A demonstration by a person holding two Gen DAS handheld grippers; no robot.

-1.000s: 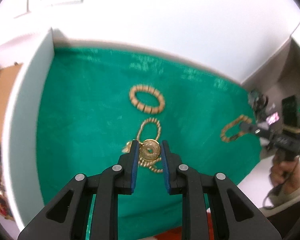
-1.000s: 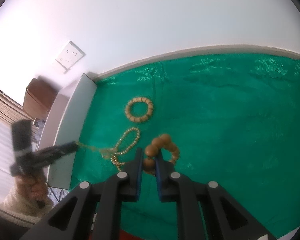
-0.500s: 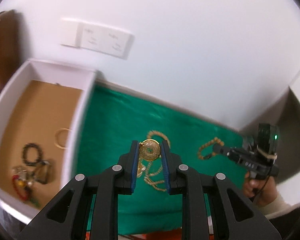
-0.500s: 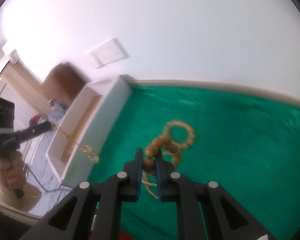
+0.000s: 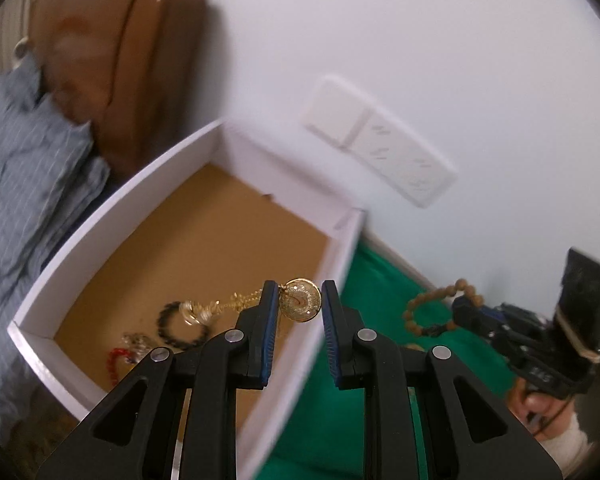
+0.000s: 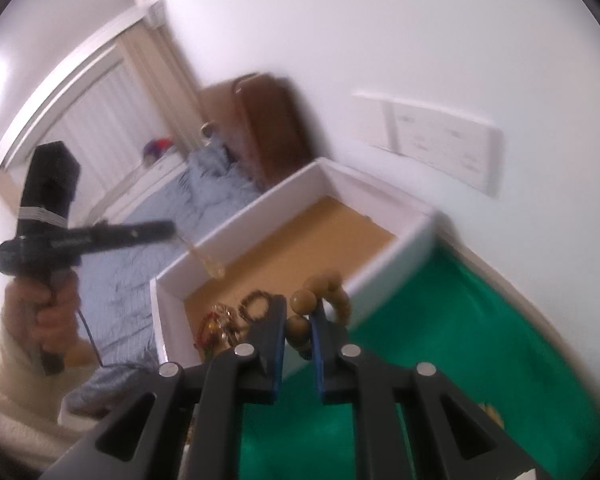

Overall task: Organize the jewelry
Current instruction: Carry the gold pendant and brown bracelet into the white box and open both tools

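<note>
Both tongs are up in the air and loaded right now. The left tongs (image 5: 299, 307) are pinching a gold disc pendant (image 5: 300, 300) between the blue pads, and its thin gold chain (image 5: 236, 303) trails off to the left, dangling over the white box (image 5: 112, 216). The blue pads sit a bit apart with the disc edge caught between them.

The right tongs (image 6: 299, 322) are nearly pressed together, clamped on a brown wooden bead bracelet (image 6: 305, 303), 1 fat bead squeezed between the pads and the other beads curling up and to the right above them. From the left wrist camera you can see that same bracelet hanging off the right tongs over the green cloth (image 5: 332, 408), off to the right of the box.

The box has a tan cardboard-looking floor and white walls, and it sits at the left end of the tabletop with the green cloth just beside it. Inside, at the near end, there's already a little pile: a black bead bracelet (image 5: 182, 326), something red (image 5: 114, 360), a few gold bits, too blurry to sort out.

Behind the box there's a brown headboard (image 5: 140, 64), a bed with striped blue-grey bedding (image 5: 28, 168) and a white wall socket plate (image 5: 384, 152). The left hand (image 6: 46, 312) grips its handle in the right camera view.
</note>
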